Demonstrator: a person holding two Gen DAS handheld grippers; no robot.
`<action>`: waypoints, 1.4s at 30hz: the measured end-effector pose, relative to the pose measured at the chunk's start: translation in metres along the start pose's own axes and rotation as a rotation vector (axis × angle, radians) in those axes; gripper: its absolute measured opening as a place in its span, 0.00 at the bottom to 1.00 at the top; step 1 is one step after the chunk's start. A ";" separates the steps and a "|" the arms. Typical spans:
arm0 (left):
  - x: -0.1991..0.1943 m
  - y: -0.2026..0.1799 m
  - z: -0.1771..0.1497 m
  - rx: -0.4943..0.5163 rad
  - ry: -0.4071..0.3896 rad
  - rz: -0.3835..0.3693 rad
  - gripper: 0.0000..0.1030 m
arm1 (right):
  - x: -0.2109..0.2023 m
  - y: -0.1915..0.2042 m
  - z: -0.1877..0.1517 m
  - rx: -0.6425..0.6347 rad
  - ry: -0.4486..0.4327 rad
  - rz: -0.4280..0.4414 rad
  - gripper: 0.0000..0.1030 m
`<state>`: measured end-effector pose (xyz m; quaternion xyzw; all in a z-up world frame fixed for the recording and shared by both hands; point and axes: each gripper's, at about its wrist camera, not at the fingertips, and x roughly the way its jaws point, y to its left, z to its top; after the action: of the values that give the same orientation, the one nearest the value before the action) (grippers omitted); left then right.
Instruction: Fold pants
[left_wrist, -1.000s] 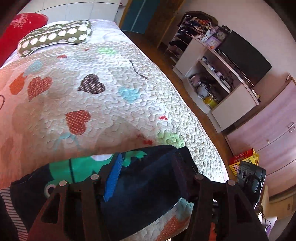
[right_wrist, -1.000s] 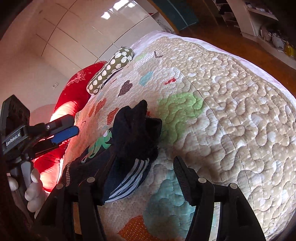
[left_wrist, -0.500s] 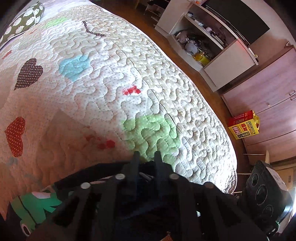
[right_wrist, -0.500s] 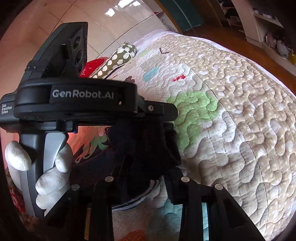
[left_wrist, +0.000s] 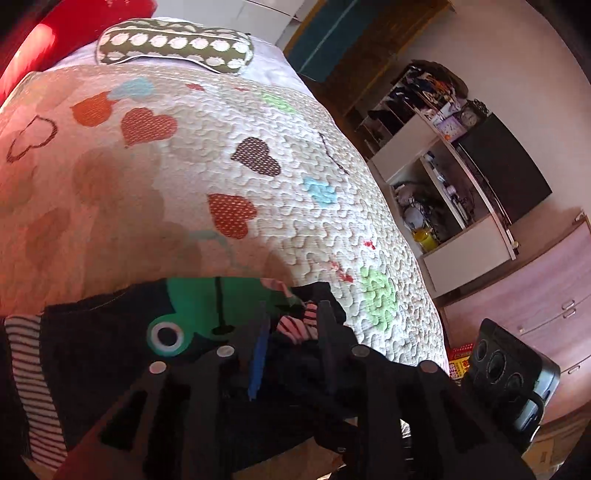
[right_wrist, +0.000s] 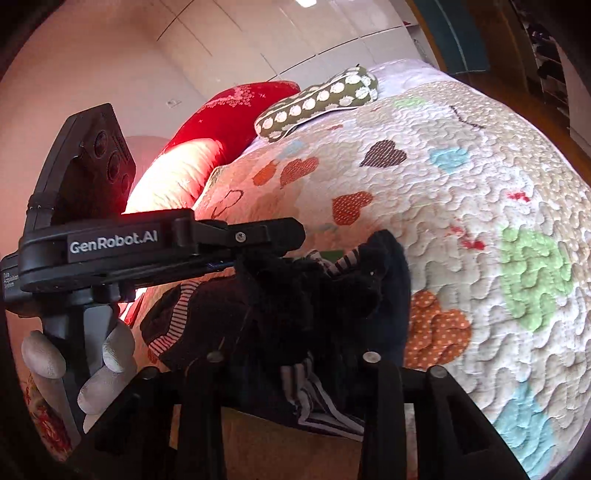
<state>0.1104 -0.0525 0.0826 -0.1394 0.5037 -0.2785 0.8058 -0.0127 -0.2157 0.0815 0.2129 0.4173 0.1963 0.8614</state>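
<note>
The pants (left_wrist: 110, 332), dark with a green frog print and striped cuffs, lie bunched along the near edge of the bed quilt (left_wrist: 258, 177), filling the lower left and lower centre of the left wrist view and the lower centre of the right wrist view (right_wrist: 280, 314). Their long axis runs roughly across the left frame, from a striped cuff at the far left to a rumpled dark end with a pink-striped bit at centre. That rumpled end sits directly between the fingers of the left gripper (left_wrist: 291, 332), whose jaws are opening; cloth lies in the gap, but the pads do not seem to press on it. The right gripper (right_wrist: 291, 369) comes at the same heap from the side, its jaws opening too, with dark fabric and a striped cuff between its fingers; whether the pads touch the cloth I cannot tell for sure. Both grippers are close over the same bunched end, the left one seen from the side at centre left of the right view, held by a gloved hand (right_wrist: 74, 369). A spotted pillow (left_wrist: 173, 44) and a red cushion (right_wrist: 221, 114) lie well apart at the far end of the bed.
</note>
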 end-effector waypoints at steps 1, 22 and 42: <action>-0.013 0.014 -0.006 -0.037 -0.024 0.006 0.41 | 0.013 0.006 -0.004 -0.002 0.047 0.023 0.53; -0.131 0.140 -0.107 -0.315 -0.271 0.238 0.51 | 0.069 0.012 0.016 -0.087 0.195 -0.280 0.35; -0.221 0.258 -0.189 -0.648 -0.463 0.408 0.54 | 0.200 0.238 -0.005 -0.531 0.388 -0.179 0.70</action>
<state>-0.0529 0.2961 0.0287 -0.3412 0.3883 0.0973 0.8505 0.0600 0.0862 0.0778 -0.0975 0.5248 0.2585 0.8052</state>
